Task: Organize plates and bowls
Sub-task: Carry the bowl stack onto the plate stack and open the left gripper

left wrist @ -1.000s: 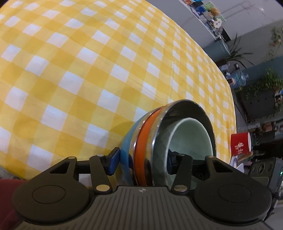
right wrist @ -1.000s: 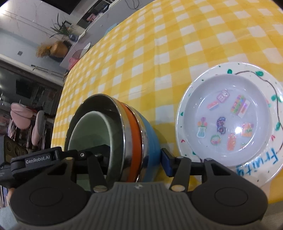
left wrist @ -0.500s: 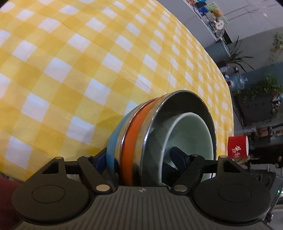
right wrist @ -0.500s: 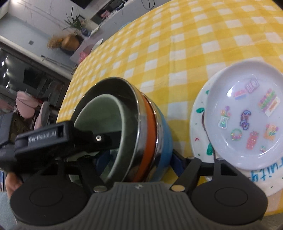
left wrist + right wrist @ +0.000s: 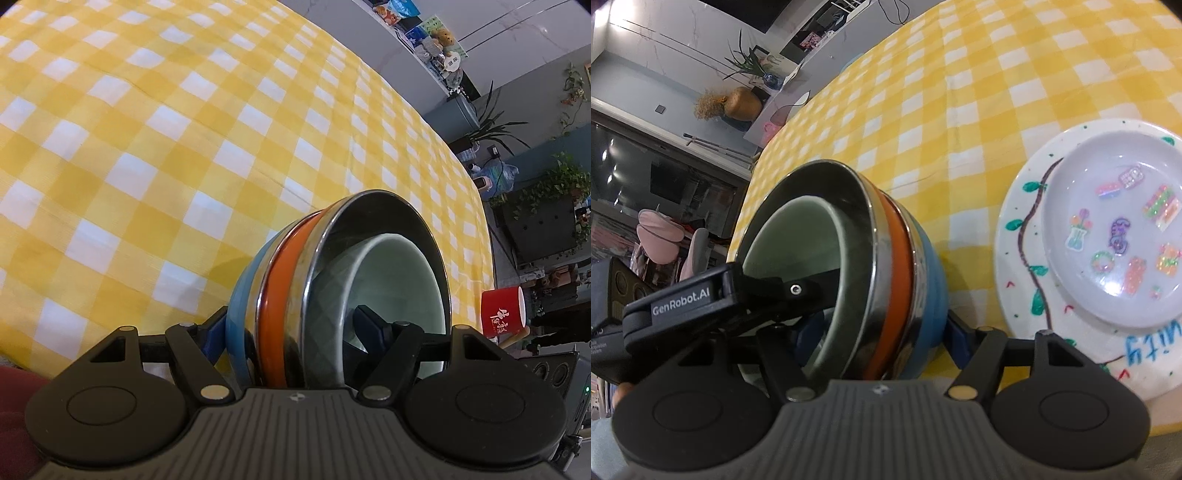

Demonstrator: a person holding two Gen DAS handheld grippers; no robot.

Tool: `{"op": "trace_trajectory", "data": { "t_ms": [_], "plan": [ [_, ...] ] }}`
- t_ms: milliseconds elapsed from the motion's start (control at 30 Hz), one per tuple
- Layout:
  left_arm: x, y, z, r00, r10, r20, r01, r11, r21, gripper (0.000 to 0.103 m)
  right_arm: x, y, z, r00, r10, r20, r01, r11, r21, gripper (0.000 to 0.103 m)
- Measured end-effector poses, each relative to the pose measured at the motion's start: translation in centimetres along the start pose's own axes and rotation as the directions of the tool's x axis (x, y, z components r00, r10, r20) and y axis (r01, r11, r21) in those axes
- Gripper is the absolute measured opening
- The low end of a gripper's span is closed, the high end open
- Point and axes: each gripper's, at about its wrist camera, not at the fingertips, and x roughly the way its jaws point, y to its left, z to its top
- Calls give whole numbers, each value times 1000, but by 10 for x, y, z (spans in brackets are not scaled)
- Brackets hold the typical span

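A yellow-and-white checked tablecloth [image 5: 147, 147] covers the table. On it lies a big white painted plate [image 5: 1023, 236] with a smaller sticker-dotted plate [image 5: 1108, 240] stacked on top. Just left of them in the right wrist view, a nest of bowls [image 5: 295, 295] (blue, orange, steel, pale green innermost) is tipped on its side. Both tools straddle its wall from opposite sides, angled down at the table. The left gripper [image 5: 286, 321] has one finger outside the blue bowl and one inside the green; its jaws are closing but look spread, not clamped. The right gripper [image 5: 882, 336] also stands apart, its outer pad just beside the blue bowl. A red mug [image 5: 502, 314] is beyond the table's edge.
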Motion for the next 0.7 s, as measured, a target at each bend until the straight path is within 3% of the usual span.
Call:
{"op": "trace_trajectory", "data": {
  "t_ms": [400,700],
  "plan": [
    [-29,-16,4,996,-65,62,62,997,48,82,-25,32,6,998,0,57,3,998,-59,67],
    [-20,-71,11,992,-116,45,109,986,125,82,-73,23,20,989,-19,146,23,999,-28,66]
  ]
}}
